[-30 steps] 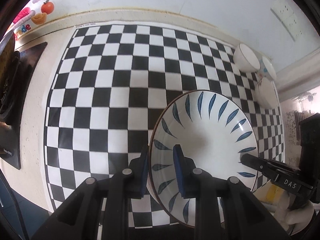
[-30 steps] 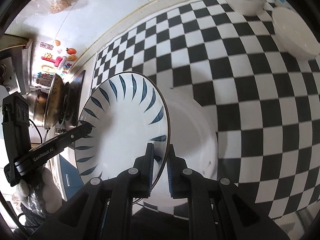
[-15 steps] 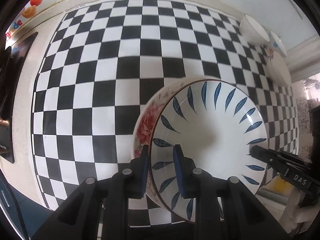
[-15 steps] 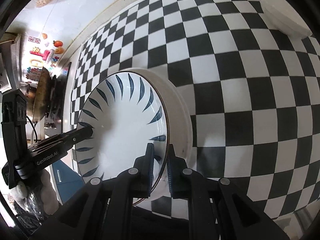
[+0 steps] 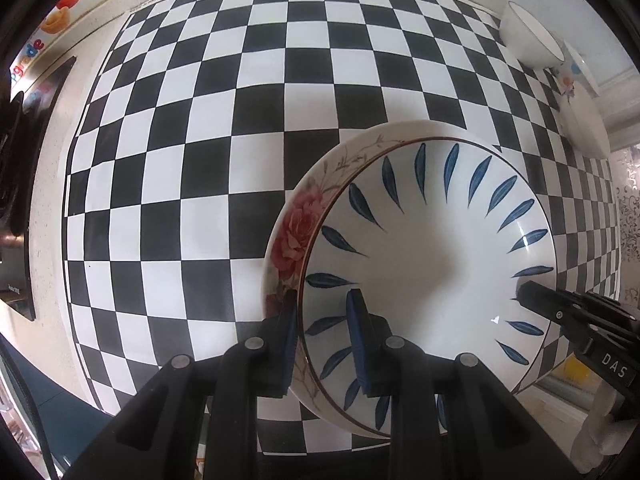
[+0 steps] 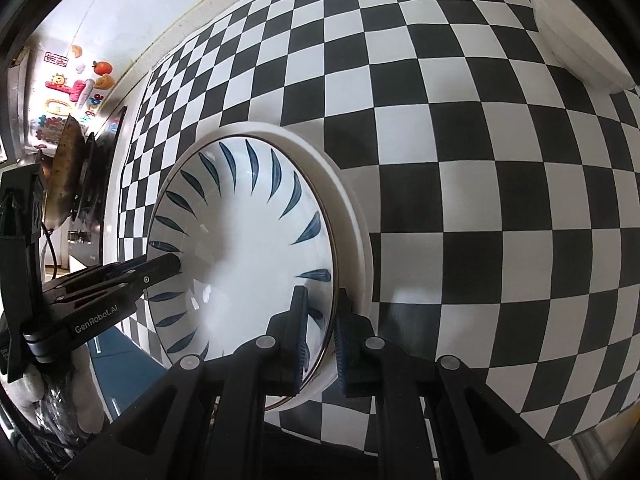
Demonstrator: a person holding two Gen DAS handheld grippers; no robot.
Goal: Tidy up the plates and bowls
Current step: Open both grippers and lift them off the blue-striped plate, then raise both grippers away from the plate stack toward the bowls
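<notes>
Blue-leaf bowl [image 5: 428,264], white inside with a ring of dark blue leaf strokes and a thin brown rim, is held from two sides and is seen nested in a larger bowl below it. The rose bowl [image 5: 294,232], white with a red rose and twig pattern on its inner wall, is set on the surface under the blue-leaf bowl; whether the two touch cannot be told. The left gripper [image 5: 325,332] is seen with its jaws nearly closed, clamped across the near rim of the blue-leaf bowl, one blue pad inside and one outside. The right gripper [image 6: 322,332] is seen with its jaws almost fully closed on the opposite rim in the same way, and it appears in the left view as a black tip at the bowl's far edge. Well apart, at the far right corner, a plain white bowl [image 5: 528,36] is noted, with a patterned bowl [image 5: 576,68] just behind it and a further white dish [image 5: 586,124] beside them. The surface [image 5: 208,128] is covered by a black-and-white checkered mat. A pale wall [image 6: 132,12] is seen behind, with fruit stickers [image 6: 100,74] on it, and dark cookware [image 6: 64,172] is stood at the left edge.
</notes>
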